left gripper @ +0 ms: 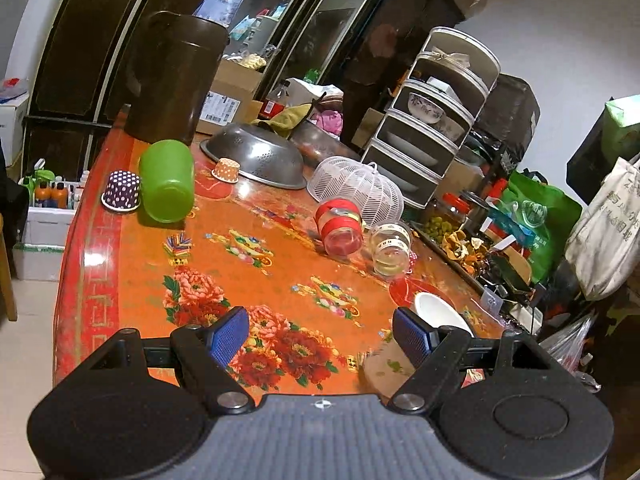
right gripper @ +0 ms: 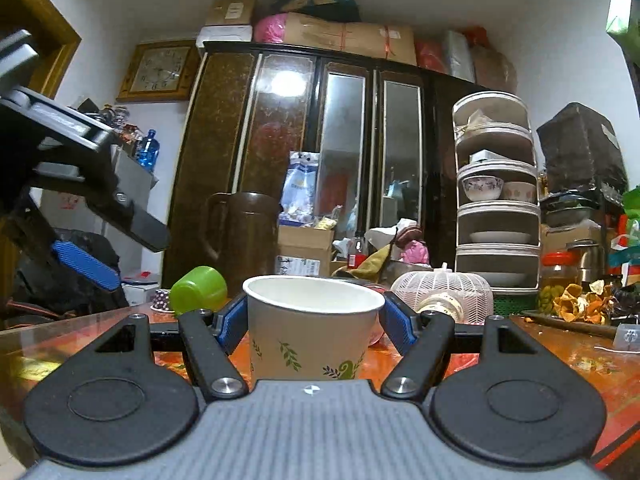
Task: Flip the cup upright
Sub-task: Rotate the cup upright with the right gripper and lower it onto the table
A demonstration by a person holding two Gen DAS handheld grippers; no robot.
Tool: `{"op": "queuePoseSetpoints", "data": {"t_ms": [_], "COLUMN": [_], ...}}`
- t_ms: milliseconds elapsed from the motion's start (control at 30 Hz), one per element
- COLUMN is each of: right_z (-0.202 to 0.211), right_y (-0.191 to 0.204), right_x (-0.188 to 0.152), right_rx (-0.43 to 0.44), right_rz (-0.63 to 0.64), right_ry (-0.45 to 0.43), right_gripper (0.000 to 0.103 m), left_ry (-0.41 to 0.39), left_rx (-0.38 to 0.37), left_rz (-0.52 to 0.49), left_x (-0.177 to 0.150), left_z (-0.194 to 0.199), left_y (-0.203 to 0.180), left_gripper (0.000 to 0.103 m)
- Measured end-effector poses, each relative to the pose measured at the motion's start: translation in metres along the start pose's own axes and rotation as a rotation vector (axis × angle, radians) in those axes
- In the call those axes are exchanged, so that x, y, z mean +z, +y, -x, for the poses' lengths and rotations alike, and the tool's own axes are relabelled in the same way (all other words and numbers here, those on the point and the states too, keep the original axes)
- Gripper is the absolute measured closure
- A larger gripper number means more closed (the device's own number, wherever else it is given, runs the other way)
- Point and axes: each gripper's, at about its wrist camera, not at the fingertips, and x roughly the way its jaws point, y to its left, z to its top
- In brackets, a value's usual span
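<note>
A paper cup (right gripper: 312,328) with green leaf prints stands upright, mouth up, on the orange flowered table (right gripper: 560,360). My right gripper (right gripper: 313,322) is around it, its blue pads (right gripper: 230,326) beside the rim on both sides; I cannot tell whether they touch. In the left wrist view the cup's white mouth (left gripper: 440,314) shows just past the right pad. My left gripper (left gripper: 320,338) is open and empty above the table (left gripper: 280,240). It also shows in the right wrist view (right gripper: 86,258), raised at far left.
A green cup (left gripper: 167,180) lies on its side by a purple dotted cup (left gripper: 121,196). A small orange dotted cup (left gripper: 226,170), a steel colander (left gripper: 256,156), a white mesh cover (left gripper: 356,188), two tipped jars (left gripper: 340,226) and a brown jug (left gripper: 172,76) stand further back.
</note>
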Motion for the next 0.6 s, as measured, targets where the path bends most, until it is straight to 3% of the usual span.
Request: {"op": "queuePoseSetpoints", "data": {"t_ms": [100,467,600], "right_z": [-0.002,-0.003,-0.004], "right_y": [0.007,0.011,0.01], "right_x": [-0.004,-0.006,-0.006], "right_rx": [-0.03,-0.004,0.004], "right_rz": [0.03,0.01,-0.008], "right_ry": [0.006,0.049,0.066], "right_gripper": [0.033,0.032,0.025], "left_ry": [-0.002,0.005,0.002], "left_rx": [0.005,0.021,0.035], "left_rz": [0.019,0.035,0.038], "left_x": [-0.003,-0.008,-0.008], "left_z": [0.001,-0.001,-0.002], "left_y": [0.006,0.016,0.016], "left_gripper": [0.021,0.021,0.021]}}
